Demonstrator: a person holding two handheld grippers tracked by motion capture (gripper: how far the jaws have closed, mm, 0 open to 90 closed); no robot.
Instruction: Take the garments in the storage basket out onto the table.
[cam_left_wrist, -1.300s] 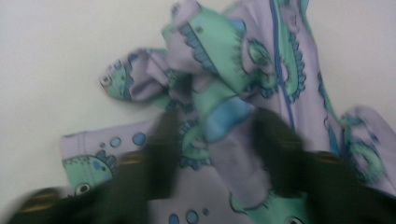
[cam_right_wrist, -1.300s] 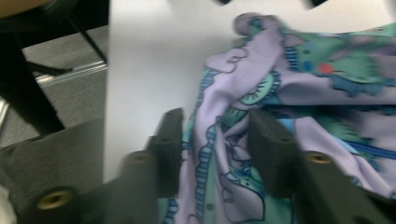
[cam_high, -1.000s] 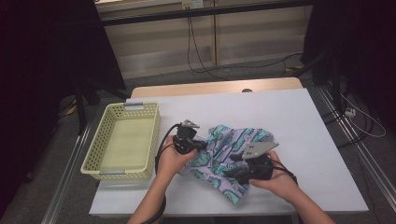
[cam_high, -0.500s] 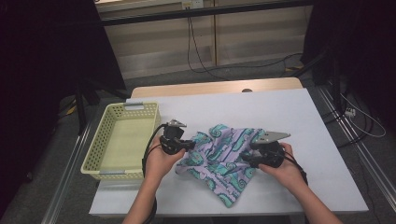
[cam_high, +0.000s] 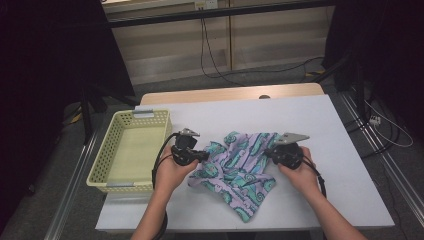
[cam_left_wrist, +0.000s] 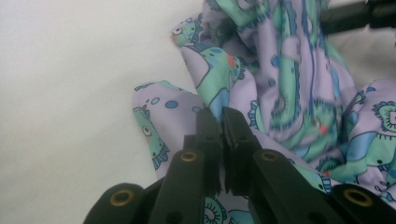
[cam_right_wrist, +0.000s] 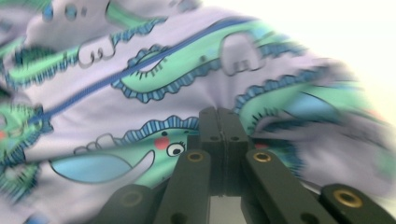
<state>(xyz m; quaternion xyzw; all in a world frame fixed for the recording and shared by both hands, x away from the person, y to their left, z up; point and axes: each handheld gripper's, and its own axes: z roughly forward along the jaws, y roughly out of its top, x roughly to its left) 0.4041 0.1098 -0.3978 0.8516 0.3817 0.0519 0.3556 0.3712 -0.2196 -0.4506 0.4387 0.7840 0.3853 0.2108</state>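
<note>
Left tool (cam_left_wrist: 220, 122) clamped tight on a fold of the patterned cloth (cam_high: 239, 167), right tool (cam_right_wrist: 219, 122) likewise pinched shut on the opposite edge, cloth rumpled on the white desk (cam_high: 325, 130) beside the yellow basket (cam_high: 131, 150). Spreading step seemingly in hand; next, likely a steady outward pull. Hands low, well apart, tools pointing inward.

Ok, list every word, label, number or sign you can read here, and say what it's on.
None can be read.
The patterned cloth carries cartoon creatures, no lettering.
The yellow basket shows no label.
The left gripper and the right gripper, each shut on the cloth, show brass-coloured rivets and no markings.
The white table carries no text.
</note>
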